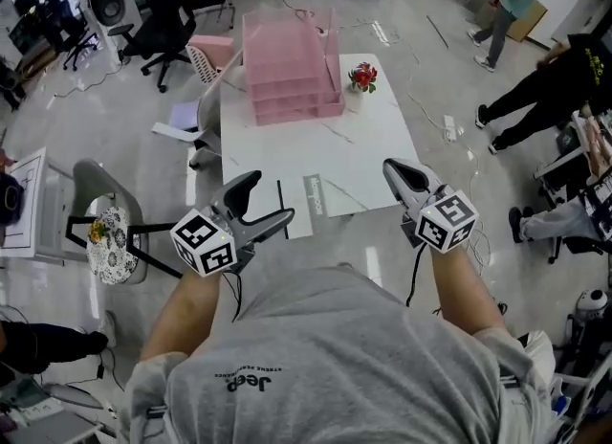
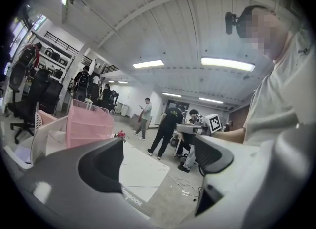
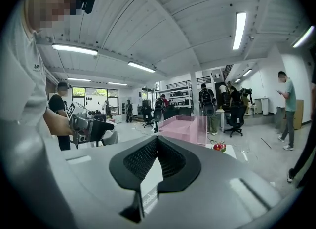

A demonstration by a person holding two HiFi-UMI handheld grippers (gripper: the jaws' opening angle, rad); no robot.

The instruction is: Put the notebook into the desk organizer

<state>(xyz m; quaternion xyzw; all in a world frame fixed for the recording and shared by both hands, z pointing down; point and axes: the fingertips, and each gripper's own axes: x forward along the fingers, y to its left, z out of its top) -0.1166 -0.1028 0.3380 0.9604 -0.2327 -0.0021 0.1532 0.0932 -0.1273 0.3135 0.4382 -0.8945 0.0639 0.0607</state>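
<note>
Two grippers hang near the body, both empty: the left gripper (image 1: pixel 273 195) with fingers wide apart, the right gripper (image 1: pixel 392 169) with fingers pressed together. Between them the white notebook (image 1: pixel 308 205) lies flat at the table's (image 1: pixel 373 145) near edge. Bare tabletop runs beyond it to the pink desk organizer (image 1: pixel 287 74) at the far end.

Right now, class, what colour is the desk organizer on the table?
The desk organizer is pink, clearest in the head view.
</note>
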